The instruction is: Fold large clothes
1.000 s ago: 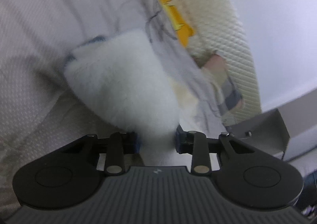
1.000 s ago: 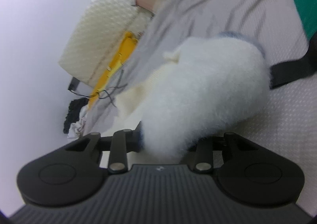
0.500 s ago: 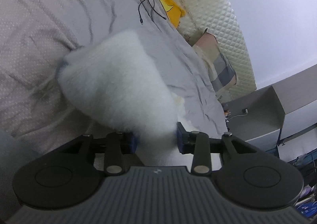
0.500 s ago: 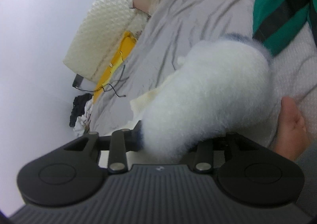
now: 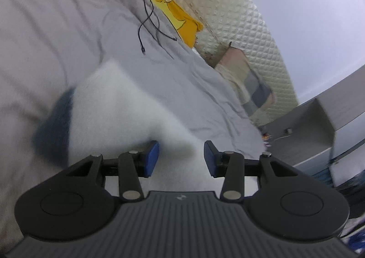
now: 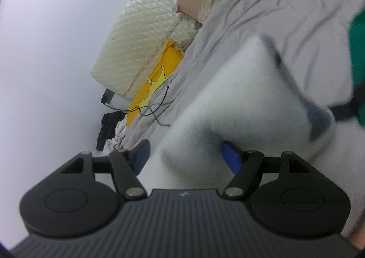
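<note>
A white fluffy garment with a dark blue cuff (image 5: pixel 118 112) lies on the grey bed sheet (image 5: pixel 57 37). My left gripper (image 5: pixel 181 157) is open, its blue pads apart, with the white fleece lying between and in front of them. In the right wrist view the same white garment (image 6: pixel 246 103) stretches ahead with its blue trim at the right. My right gripper (image 6: pixel 186 155) is open, its pads wide apart around the fleece. The image is blurred by motion.
A quilted cream headboard (image 5: pixel 246 30) runs along the bed's far side. A yellow cloth (image 5: pixel 168 11) and a black cable (image 5: pixel 148 23) lie near it, with a checked pillow (image 5: pixel 248 84). A green garment (image 6: pixel 357 57) lies at the right. Grey furniture (image 5: pixel 319 130) stands beside the bed.
Both grippers have opened: the pads that pinched the white fleece now stand apart. The garment has dropped lower onto the sheet, and both cameras have swung.
</note>
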### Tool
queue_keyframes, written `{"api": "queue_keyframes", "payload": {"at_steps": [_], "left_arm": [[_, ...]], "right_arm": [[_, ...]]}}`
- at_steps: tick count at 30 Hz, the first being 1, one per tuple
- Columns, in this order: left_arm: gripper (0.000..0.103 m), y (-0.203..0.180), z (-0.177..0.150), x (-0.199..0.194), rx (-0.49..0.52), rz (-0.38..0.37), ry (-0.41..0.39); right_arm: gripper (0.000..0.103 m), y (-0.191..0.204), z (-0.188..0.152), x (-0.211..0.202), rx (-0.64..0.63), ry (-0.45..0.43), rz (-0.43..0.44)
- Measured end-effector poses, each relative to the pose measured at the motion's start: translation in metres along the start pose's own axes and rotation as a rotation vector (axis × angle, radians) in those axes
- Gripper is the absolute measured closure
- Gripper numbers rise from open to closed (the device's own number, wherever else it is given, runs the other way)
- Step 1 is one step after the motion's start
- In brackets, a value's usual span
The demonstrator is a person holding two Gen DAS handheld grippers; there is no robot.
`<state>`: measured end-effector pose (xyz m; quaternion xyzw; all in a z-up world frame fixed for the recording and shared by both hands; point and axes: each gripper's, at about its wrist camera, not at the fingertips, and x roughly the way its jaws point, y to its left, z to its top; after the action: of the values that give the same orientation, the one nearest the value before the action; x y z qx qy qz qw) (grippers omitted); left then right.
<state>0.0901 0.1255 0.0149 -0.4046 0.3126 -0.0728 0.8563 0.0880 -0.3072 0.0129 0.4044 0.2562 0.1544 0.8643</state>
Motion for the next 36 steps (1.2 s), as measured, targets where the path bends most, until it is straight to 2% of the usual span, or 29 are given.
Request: {"api": "queue_keyframes", "payload": {"at_steps": [2, 4, 6, 10, 14, 19, 22, 24, 30, 36], "left_arm": [[0.055, -0.014, 0.007, 0.026, 0.092, 0.058, 0.001], [0.051, -0.019, 0.010, 0.048, 0.135, 0.043, 0.003], [0.050, -0.022, 0.012, 0.072, 0.174, 0.077, 0.016], [0.049, -0.017, 0.001, 0.094, 0.271, 0.088, 0.017], [0.045, -0.006, -0.002, 0.100, 0.363, 0.161, -0.040], [0.039, 0.011, 0.017, 0.081, 0.380, 0.241, -0.138], [0.031, 0.018, 0.031, 0.075, 0.421, 0.364, -0.203], [0.029, 0.030, 0.042, 0.076, 0.383, 0.399, -0.192], [0.029, 0.070, 0.056, 0.094, 0.207, 0.413, -0.099], [0.029, 0.067, 0.050, 0.094, 0.211, 0.385, -0.099]], "right_arm": [[0.031, 0.000, 0.009, 0.019, -0.043, -0.014, -0.033], [0.031, -0.003, 0.014, 0.040, -0.083, -0.014, -0.090], [0.031, -0.010, 0.017, 0.060, -0.109, 0.009, -0.139], [0.031, -0.025, 0.011, 0.077, -0.173, 0.057, -0.179], [0.033, -0.031, 0.008, 0.084, -0.253, 0.071, -0.203], [0.033, -0.038, 0.026, 0.082, -0.243, 0.049, -0.178], [0.033, -0.041, 0.036, 0.084, -0.243, 0.017, -0.174], [0.033, -0.044, 0.039, 0.084, -0.236, 0.000, -0.163], [0.025, -0.047, 0.049, 0.085, -0.205, -0.034, -0.126], [0.018, -0.042, 0.056, 0.070, -0.196, -0.095, -0.081]]}}
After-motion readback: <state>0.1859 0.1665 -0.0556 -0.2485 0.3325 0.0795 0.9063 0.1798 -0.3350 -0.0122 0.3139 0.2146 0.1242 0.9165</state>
